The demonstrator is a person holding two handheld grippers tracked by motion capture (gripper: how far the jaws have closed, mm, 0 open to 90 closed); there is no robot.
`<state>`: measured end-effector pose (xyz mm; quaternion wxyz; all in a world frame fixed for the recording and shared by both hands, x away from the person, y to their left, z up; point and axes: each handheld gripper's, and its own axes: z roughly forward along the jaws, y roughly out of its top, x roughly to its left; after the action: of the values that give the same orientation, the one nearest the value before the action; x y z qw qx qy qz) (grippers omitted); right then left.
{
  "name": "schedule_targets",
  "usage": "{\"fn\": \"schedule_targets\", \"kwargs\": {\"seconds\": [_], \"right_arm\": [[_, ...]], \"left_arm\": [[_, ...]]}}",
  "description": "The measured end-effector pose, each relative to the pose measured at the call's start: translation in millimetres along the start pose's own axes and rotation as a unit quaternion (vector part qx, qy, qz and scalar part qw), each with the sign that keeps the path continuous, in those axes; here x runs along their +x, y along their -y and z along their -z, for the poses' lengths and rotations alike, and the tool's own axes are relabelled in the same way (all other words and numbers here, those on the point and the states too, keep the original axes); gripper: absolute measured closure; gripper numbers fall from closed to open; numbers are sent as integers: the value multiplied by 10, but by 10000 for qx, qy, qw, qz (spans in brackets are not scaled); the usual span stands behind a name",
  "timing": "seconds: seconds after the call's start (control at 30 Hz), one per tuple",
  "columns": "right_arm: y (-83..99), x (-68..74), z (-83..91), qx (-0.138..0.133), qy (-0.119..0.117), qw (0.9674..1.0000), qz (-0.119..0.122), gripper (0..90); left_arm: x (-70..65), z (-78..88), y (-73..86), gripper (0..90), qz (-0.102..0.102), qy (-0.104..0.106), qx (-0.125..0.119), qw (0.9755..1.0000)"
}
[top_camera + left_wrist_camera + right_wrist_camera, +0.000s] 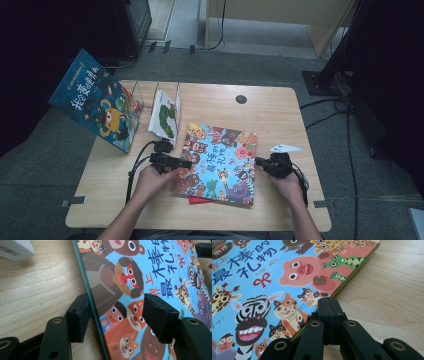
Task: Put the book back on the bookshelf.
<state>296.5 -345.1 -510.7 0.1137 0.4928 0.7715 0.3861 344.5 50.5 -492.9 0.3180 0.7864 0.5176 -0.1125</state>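
The animal book (pixel 220 162) is steadied by the closed right hand-held gripper (pixel 260 161) while the open left hand-held gripper (pixel 187 163) straddles its edge

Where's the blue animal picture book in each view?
High view: blue animal picture book lies flat at table centre, between both grippers.
Left gripper view: it covers the right side, its teal edge between the open jaws.
Right gripper view: it covers the upper left.
Shared landmark: the giraffe on its cover.
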Motion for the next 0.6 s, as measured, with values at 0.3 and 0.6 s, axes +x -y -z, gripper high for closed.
{"fn": "schedule_targets", "kwargs": {"seconds": [0.3, 0.6], "right_arm": [[10, -14, -7, -24, -50, 10000, -76, 900], [18, -31, -31, 17, -67, 9999, -75, 900]], "left_arm": [[-92, -29, -86, 385, 5, -316, 273, 9991], [-106, 75, -125, 437, 190, -115, 229, 9995]]}}
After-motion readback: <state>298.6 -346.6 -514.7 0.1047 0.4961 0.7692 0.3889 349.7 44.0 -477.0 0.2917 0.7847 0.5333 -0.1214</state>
